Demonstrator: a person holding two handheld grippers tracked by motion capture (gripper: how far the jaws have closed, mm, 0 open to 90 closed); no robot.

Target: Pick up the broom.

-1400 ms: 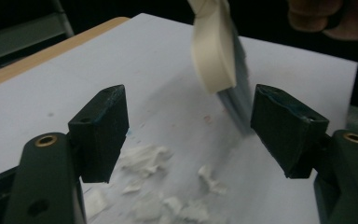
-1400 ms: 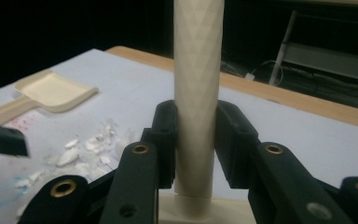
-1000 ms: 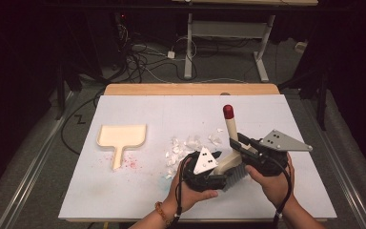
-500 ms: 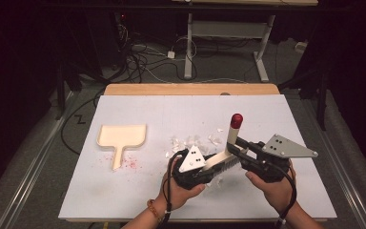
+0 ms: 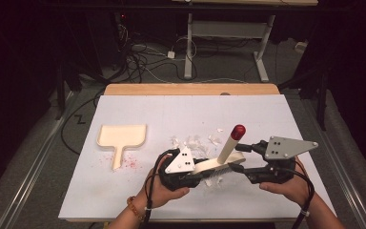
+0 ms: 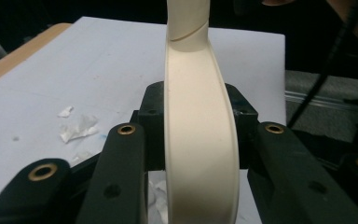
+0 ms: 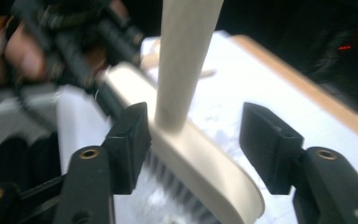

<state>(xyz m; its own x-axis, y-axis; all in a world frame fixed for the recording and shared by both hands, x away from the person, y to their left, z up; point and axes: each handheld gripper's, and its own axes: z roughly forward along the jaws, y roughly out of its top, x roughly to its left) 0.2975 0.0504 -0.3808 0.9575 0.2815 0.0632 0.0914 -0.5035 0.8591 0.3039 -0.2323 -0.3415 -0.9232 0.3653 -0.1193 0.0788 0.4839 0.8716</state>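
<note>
A cream wooden brush (image 5: 218, 165) with a slanting, red-tipped handle (image 5: 230, 143) hangs just above the white table (image 5: 147, 109). My left gripper (image 5: 198, 174) is shut on the left end of its head; in the left gripper view the brush (image 6: 200, 140) is clamped between the jaws of that gripper (image 6: 196, 126). My right gripper (image 5: 238, 158) stands at the brush's right end. Its jaws have just been opening. In the right gripper view the brush (image 7: 200, 158) lies between the parted jaws of the gripper (image 7: 198, 140), with a gap on the right side.
A cream dustpan (image 5: 122, 137) lies on the left of the table, red specks beside its handle. White paper scraps (image 5: 193, 141) are scattered behind the brush and under it, and scraps (image 6: 77, 128) show in the left gripper view. Cables and a desk frame stand beyond the far edge.
The left gripper has closed on the brush head. The right gripper's jaws have parted and released the brush. The handle has tipped from upright toward the right.
</note>
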